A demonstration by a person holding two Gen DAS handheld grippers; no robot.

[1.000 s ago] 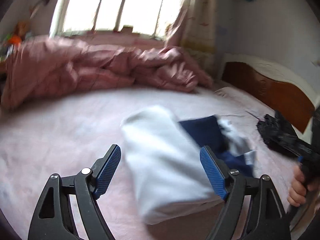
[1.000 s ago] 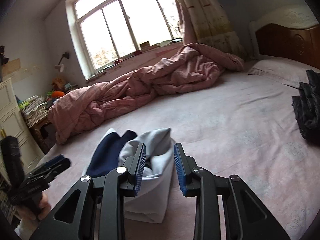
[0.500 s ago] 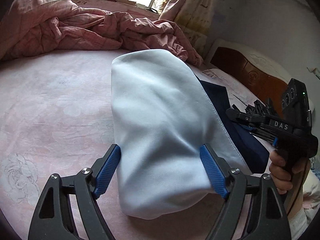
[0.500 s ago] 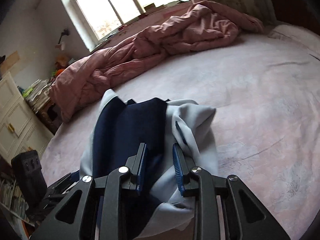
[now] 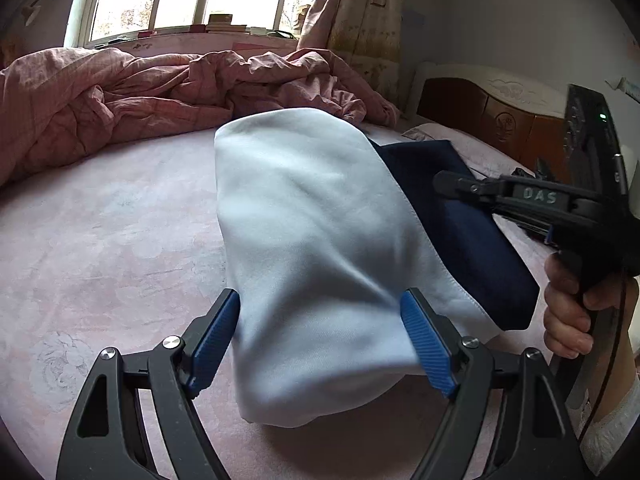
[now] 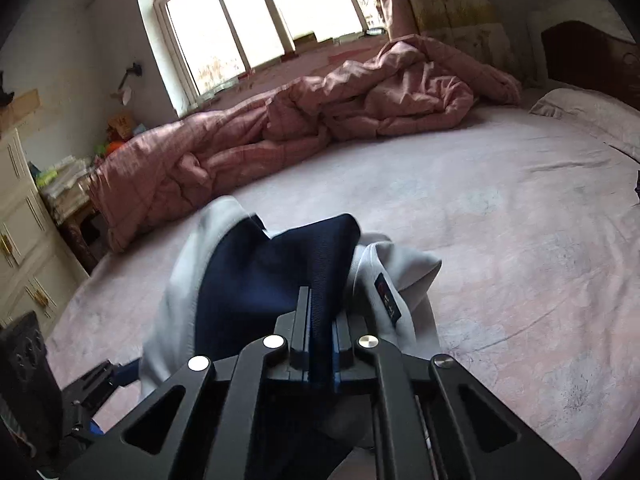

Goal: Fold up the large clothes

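Now | right tongs (image 6: 320,344): clamped on the navy part of the garment (image 5: 320,240) | left tongs (image 5: 326,336): spread wide, pads against both sides of the pale-blue folded bundle | garment: on the pink bed (image 5: 100,240), in front of the crumpled pink quilt (image 5: 160,92) | window (image 6: 248,16) behind quilt.

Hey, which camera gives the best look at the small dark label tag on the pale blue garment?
The right wrist view. There the small dark label lies in plain sight on the pale blue garment, just right of the right gripper. In the left wrist view the same garment shows only smooth outer cloth, no label.
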